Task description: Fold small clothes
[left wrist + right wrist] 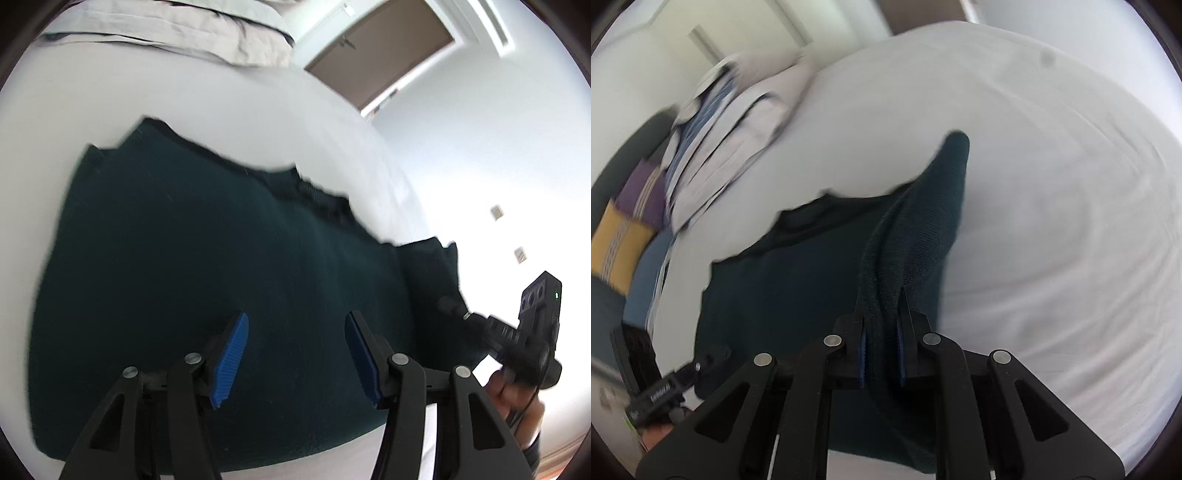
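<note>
Bed sheet [1052, 184], white, fills most of both views, w/ a dark green knit garment [184, 277] spread flat across it in front of me. Stack of folded laundry [731, 122], pale and blue-striped, sits on the sheet's far left side, well apart from the garment; purple and yellow cushions [628, 221] lie beside that stack. My right gripper [882, 332] is pinching a bunched fold of the garment, the knit rising between its blue pads [863, 350]. My left gripper [295, 350] hovers over the flat part, fingers spread wide, blue pads [231, 358] bare, nothing between them.
</note>
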